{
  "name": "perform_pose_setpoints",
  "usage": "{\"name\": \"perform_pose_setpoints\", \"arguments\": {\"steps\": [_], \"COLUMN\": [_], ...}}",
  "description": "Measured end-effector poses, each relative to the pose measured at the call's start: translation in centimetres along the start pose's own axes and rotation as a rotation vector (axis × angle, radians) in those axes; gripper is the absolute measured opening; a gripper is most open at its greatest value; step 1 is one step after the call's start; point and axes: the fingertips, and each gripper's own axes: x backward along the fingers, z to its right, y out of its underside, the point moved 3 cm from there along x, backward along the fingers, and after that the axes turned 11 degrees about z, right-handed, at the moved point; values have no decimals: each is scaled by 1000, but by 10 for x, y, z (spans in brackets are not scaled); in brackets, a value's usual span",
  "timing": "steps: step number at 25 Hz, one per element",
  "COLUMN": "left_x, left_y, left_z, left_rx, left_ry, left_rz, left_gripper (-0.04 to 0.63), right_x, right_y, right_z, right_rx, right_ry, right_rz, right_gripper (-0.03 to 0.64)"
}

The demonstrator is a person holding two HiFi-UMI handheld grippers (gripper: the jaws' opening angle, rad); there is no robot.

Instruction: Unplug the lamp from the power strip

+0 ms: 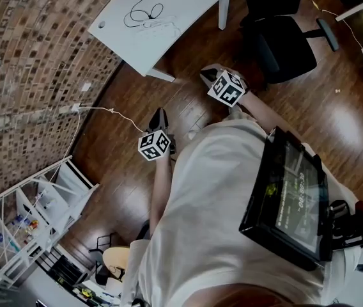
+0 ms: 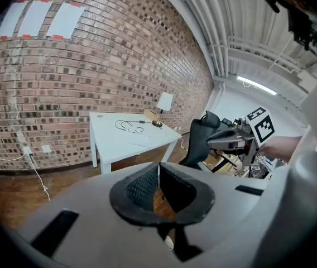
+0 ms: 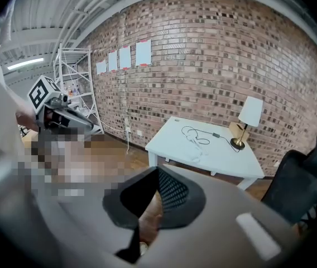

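Chair (image 1: 277, 50) stands beside table (image 1: 181, 34) bearing lamp (image 3: 251, 113); left gripper (image 2: 158, 171) and right gripper (image 3: 157, 175) both closed, empty

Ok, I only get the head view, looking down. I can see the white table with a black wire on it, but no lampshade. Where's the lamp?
Observer: The right gripper view shows the lamp. It has a white shade and a gold-coloured base, and stands at the far end of the table, by the brick wall.
Operator: Is the right gripper holding anything?
Observer: No. The right gripper is shut, with nothing between its jaws.
Operator: And the left one?
Observer: The left gripper is shut and empty too.
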Motion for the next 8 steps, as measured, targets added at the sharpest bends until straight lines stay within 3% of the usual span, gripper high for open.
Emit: {"name": "perform_pose_setpoints", "arguments": {"steps": [8], "left_x": [-30], "left_y": [10], "left_z": [52], "left_rx": [5], "left_ry": [-12], "left_rz": [-23], "left_gripper": [-2], "right_x": [31], "right_y": [23], "right_z": [34], "right_rx": [3], "right_ry": [-36], "right_rz": [3], "right_gripper": [-6]}}
